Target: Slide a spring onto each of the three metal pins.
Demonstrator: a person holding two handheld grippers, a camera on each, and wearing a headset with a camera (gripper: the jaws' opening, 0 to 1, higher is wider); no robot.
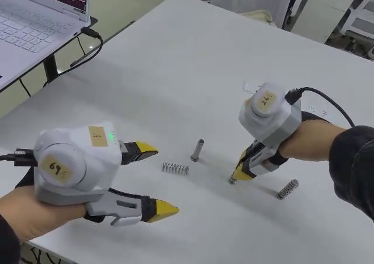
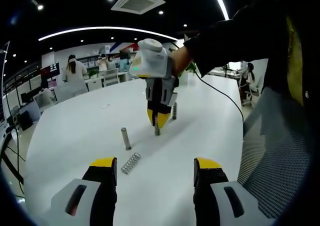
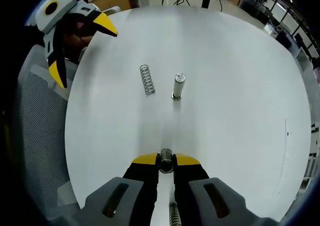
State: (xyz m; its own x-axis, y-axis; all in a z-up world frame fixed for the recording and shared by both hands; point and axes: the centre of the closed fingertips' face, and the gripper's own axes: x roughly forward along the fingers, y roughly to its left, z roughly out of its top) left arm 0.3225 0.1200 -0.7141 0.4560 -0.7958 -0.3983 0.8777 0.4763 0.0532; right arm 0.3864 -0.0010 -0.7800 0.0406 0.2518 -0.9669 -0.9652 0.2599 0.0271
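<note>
The right tongs [image 3: 166, 161] are closed narrowly on an upright spring [image 3: 166, 164], which is seen end-on between the yellow tips at the bottom centre of the right gripper view. In the left gripper view the upright spring is seen just below those tips, near the middle of the frame, with its lower end set on the worktop [image 1: 175, 71]. Whether a pin sits inside it cannot be told.

The left tongs [image 1: 155, 179] are spread wide at the lower left of the head view, and nothing is held between them.

A loose spring [image 1: 175, 169] lies flat on the worktop just right of the left tongs' tips in the head view, between the two tongs. In the left gripper view it is found just above the tips, nearer the jaw on the left of the frame than the one on the right, and touching neither.

A bare pin [image 1: 197, 150] stands upright just up and right of the loose spring in the head view, apart from it and left of the right tongs.

A second spring [image 1: 287, 189] lies flat at the lower right of the head view, right of the right tongs and below the hand that holds them.

A laptop [image 1: 35, 18] is seen in the upper left corner of the head view, with a black cable [image 1: 93, 45] plugged into its side.
</note>
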